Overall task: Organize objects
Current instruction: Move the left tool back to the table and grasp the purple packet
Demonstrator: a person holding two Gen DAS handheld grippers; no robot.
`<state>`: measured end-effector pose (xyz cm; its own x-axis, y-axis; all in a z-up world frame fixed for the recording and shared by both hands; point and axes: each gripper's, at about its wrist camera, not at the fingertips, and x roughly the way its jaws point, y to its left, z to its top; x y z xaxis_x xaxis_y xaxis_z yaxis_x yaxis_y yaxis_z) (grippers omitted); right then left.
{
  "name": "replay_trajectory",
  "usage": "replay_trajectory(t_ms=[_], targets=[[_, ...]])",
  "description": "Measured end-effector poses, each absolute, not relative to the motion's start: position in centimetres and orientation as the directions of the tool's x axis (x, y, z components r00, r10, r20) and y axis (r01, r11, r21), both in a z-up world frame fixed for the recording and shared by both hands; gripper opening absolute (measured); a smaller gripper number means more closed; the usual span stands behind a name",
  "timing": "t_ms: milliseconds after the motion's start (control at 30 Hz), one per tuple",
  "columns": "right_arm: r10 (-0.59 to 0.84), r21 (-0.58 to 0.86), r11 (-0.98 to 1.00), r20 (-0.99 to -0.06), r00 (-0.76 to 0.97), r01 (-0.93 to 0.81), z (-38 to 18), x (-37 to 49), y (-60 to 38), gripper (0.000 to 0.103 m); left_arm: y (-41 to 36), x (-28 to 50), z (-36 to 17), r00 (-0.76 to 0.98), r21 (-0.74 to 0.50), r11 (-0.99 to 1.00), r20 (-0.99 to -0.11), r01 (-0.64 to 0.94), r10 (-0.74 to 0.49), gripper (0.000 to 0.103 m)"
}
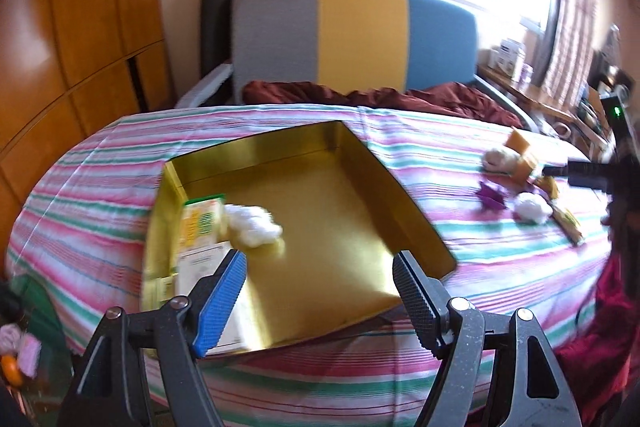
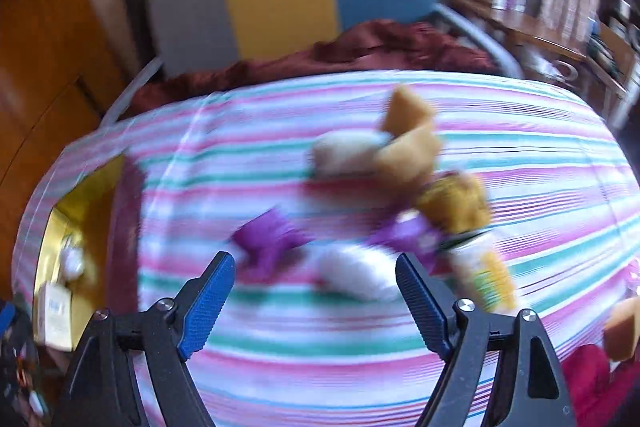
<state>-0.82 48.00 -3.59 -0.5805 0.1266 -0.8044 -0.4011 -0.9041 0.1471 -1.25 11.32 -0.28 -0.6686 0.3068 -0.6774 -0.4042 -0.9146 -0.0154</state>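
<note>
Your right gripper [image 2: 316,291] stands wide with nothing between its blue ribbed pads, and it hangs above the fluffy white cotton-like puff [image 2: 356,275] lying on the pink, green and white striped cloth [image 2: 320,347]. The right wrist view is badly smeared, so your aim is uncertain. Just beside the puff lie a crumpled purple piece [image 2: 272,243], a tan block-shaped toy [image 2: 408,139] and a yellow-and-green printed carton [image 2: 488,275]; close now and you may pinch two things together, or knock the carton.

Your left gripper [image 1: 320,291] is also wide and empty, poised over the near edge of the shallow gold rectangular metal tin [image 1: 340,143]. In the tin's left part sit another white fluffy puff [image 1: 252,227] and a green-and-yellow printed box [image 1: 200,227]. Drop lower and your pads could catch the rim and tip or slide the tin on the soft cloth.
</note>
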Motion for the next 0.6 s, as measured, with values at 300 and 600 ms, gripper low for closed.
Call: replay_trajectory(t_ms=[300,600], targets=[[0.207,0.387,-0.559,-0.791,-0.576,-0.733,-6.8,4.5,61.5,0.084,18.4,-0.2,0.2,-0.610,0.007,-0.833,-0.684,-0.554,0.400,0.080],[0.115,0.483,-0.505,-0.784,-0.610,-0.716,-8.0,5.1,62.0,0.084,26.4,-1.8,-1.1,-0.476,-0.072,-0.762,-0.742,-0.644,0.472,0.083]])
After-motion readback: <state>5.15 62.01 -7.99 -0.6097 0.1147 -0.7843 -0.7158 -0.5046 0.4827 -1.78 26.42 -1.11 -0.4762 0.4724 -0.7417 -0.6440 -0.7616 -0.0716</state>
